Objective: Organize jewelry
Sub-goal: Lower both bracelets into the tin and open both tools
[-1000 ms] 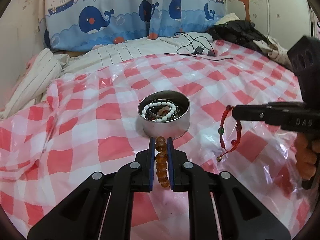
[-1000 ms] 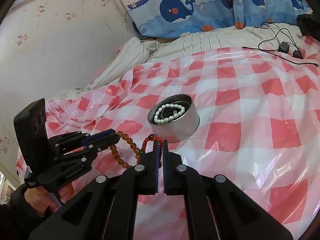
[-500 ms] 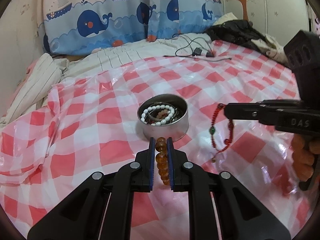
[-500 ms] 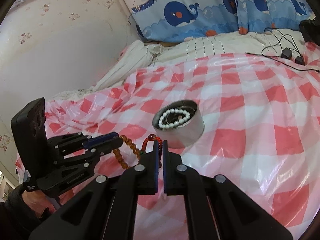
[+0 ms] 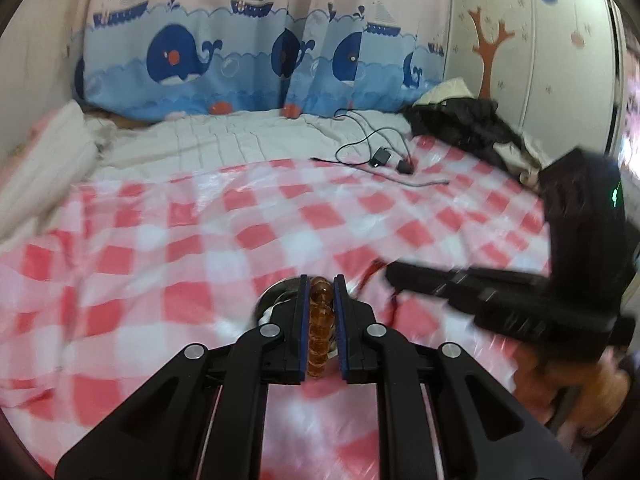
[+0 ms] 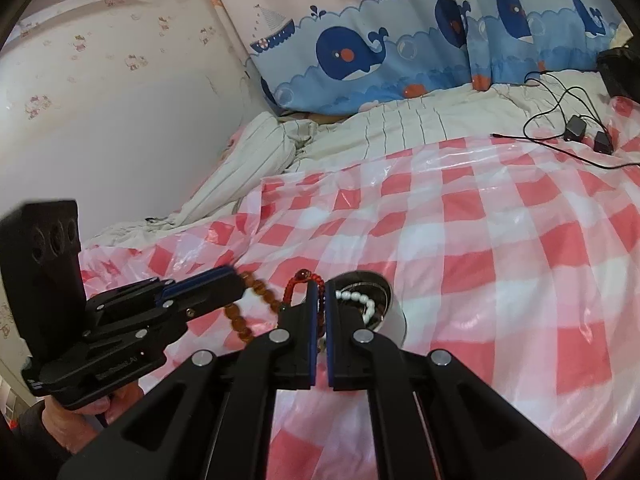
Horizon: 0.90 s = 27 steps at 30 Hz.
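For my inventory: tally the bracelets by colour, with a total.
Amber bracelet, in the left gripper: 1
Red bracelet, in the right gripper: 1
White bracelet, in the metal tin: 1
Total: 3

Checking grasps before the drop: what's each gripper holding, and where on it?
Left gripper: amber bead bracelet, pinched across its strand. Right gripper: red bead bracelet, pinched on its strand just below the loop's top.

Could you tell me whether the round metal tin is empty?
Not empty: a white bead bracelet lies inside the open tin.
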Tool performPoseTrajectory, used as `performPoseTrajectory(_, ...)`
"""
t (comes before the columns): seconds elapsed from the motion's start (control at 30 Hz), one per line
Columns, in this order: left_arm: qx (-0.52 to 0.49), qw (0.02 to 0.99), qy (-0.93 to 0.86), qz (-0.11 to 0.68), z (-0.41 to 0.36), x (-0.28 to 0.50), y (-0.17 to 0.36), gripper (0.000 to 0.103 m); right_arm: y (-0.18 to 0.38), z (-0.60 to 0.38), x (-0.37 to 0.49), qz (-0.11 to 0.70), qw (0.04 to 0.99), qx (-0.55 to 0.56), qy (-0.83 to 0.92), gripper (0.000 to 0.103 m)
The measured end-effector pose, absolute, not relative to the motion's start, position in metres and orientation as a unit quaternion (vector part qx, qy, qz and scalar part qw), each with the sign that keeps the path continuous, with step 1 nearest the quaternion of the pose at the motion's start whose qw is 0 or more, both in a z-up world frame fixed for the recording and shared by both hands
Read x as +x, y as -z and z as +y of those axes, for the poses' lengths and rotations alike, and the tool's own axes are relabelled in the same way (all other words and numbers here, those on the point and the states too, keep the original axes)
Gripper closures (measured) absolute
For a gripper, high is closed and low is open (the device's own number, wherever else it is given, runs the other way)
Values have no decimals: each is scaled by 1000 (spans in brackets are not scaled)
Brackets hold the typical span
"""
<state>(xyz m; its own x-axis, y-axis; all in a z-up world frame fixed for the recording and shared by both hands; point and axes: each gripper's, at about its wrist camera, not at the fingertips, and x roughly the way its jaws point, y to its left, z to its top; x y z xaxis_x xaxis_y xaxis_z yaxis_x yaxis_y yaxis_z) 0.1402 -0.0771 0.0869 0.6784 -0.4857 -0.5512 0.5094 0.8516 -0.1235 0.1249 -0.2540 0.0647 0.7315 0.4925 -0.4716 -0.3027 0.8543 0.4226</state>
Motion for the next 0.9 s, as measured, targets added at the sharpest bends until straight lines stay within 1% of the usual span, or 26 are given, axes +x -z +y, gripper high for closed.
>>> performPoseTrajectory(0.07, 13, 908, 259, 330, -84, 167, -66, 92, -57, -243, 145, 317, 914, 141, -210, 99)
performPoseTrajectory(0.1, 22, 905, 235, 354, -87, 179, -53, 91, -49, -237, 156, 338, 912, 120, -200, 97)
performPoseTrajectory(0.13, 31, 902, 216, 374, -87, 187, -41, 91, -39, -230, 167, 359, 913, 90, -172, 88)
performPoseTrajectory(0.2, 32, 901, 198, 384, -81, 187, -34, 90, -29, -233, 172, 372, 910, 90, -159, 78)
performPoseTrajectory(0.27, 32, 905, 194, 378, -70, 176, -35, 84, -29, -241, 166, 368, 913, 94, -150, 77)
performPoseTrajectory(0.33, 34, 906, 187, 377, -58, 160, -34, 72, -35, -249, 155, 362, 914, 103, -152, 74)
performPoseTrajectory(0.37, 36, 906, 185, 379, -54, 154, -33, 71, -37, -252, 149, 361, 914, 108, -153, 72)
performPoseTrajectory(0.43, 53, 905, 169, 387, -48, 134, -28, 62, -40, -256, 128, 359, 914, 111, -152, 63)
performPoseTrajectory(0.47, 61, 905, 160, 389, -46, 124, -27, 59, -38, -256, 112, 362, 914, 105, -151, 61)
performPoseTrajectory(0.53, 73, 905, 144, 393, -45, 102, -21, 45, -32, -252, 89, 380, 910, 88, -141, 53)
performPoseTrajectory(0.57, 77, 906, 136, 394, -45, 92, -19, 42, -27, -250, 77, 388, 908, 80, -135, 49)
performPoseTrajectory(0.6, 81, 906, 129, 396, -44, 83, -17, 34, -21, -248, 65, 395, 907, 74, -129, 44)
performPoseTrajectory(0.63, 83, 906, 122, 396, -45, 73, -14, 26, -16, -245, 55, 401, 905, 68, -123, 44)
performPoseTrajectory(0.67, 85, 907, 118, 396, -45, 66, -12, 22, -11, -242, 46, 408, 904, 60, -115, 43)
performPoseTrajectory(0.7, 88, 906, 112, 398, -46, 59, -9, 18, -8, -240, 38, 410, 904, 54, -107, 40)
performPoseTrajectory(0.77, 90, 906, 105, 400, -46, 49, -6, 17, -5, -237, 27, 409, 907, 52, -89, 36)
performPoseTrajectory(0.83, 85, 909, 101, 395, -45, 39, -6, 11, -4, -238, 16, 399, 913, 50, -73, 32)
performPoseTrajectory(0.9, 76, 910, 98, 396, -42, 34, -4, 9, 0, -239, 10, 395, 916, 46, -52, 28)
